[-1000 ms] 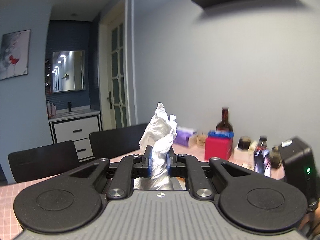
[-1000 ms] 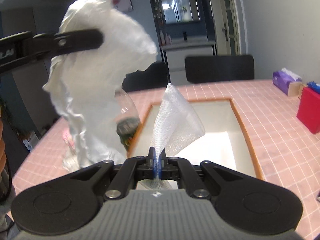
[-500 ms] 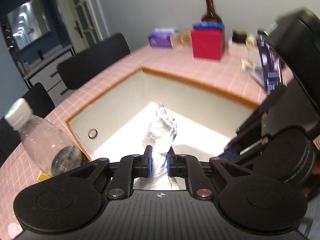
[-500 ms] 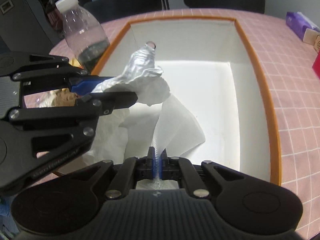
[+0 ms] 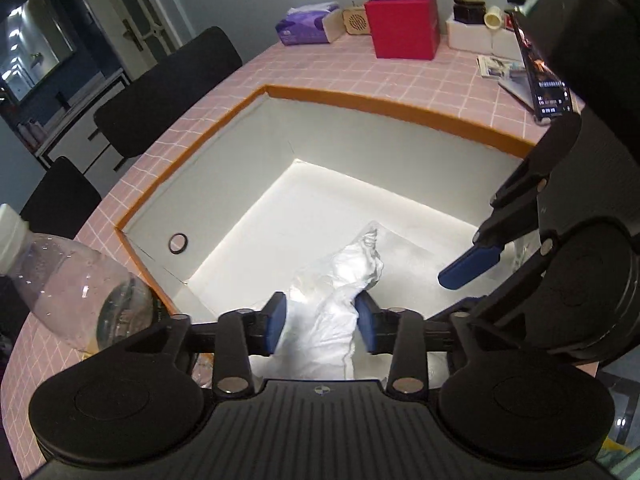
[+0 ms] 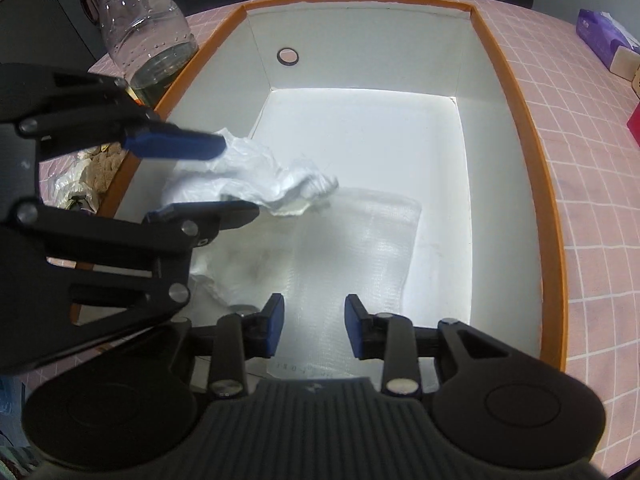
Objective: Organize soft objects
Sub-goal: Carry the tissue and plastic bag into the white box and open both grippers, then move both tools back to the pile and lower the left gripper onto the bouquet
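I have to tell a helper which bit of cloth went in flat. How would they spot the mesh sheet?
Find the orange-rimmed white box on the pink tiled table. On its floor, near the front, lies the mesh sheet, spread flat ahead of the right tongs. Unlike the crumpled white cloth overlapping its left corner, it is see-through, with a fine woven grid.

Pink-tiled table (image 5: 408, 76) carries orange-rimmed box (image 6: 516, 92), water bottle (image 6: 144, 36).
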A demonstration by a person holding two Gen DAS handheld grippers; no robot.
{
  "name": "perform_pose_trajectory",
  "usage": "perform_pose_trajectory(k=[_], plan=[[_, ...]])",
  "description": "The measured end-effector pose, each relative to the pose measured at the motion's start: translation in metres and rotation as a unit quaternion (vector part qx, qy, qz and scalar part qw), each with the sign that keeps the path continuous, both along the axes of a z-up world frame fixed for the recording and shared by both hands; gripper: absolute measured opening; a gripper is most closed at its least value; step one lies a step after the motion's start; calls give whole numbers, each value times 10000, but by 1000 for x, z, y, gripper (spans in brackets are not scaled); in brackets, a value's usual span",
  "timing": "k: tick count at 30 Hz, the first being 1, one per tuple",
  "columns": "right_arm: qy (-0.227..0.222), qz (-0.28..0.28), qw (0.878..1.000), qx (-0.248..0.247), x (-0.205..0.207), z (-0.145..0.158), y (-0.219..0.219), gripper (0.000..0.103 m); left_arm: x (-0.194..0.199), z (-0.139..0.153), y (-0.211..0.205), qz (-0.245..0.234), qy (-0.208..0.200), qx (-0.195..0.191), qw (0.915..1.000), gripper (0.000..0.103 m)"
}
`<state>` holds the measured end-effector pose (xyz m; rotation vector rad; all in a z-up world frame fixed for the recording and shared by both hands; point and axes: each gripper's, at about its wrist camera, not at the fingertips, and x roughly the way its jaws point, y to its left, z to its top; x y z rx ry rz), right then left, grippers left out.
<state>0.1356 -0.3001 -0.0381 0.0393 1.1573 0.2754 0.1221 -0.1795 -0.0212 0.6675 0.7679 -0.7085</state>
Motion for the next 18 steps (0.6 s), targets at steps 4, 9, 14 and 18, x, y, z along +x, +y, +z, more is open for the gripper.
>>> perform_pose_trajectory(k=[4,9,14,18], plan=[[-92,13,10000,-19,-4,8,-1,40,0,16,0,63,-138,-260,9995,63],[-265,67,9996,-111,-13,21,3,45,-7,31,4,106,-366,-474,9981,64],[-478,136,9985,-212,-24,38,10,52,-16,42,12,115,-526,-647,9965,64],[-702,227,9970,-237,-36,52,18,54,-26,52,23,120,-645,-843,9943,64]])
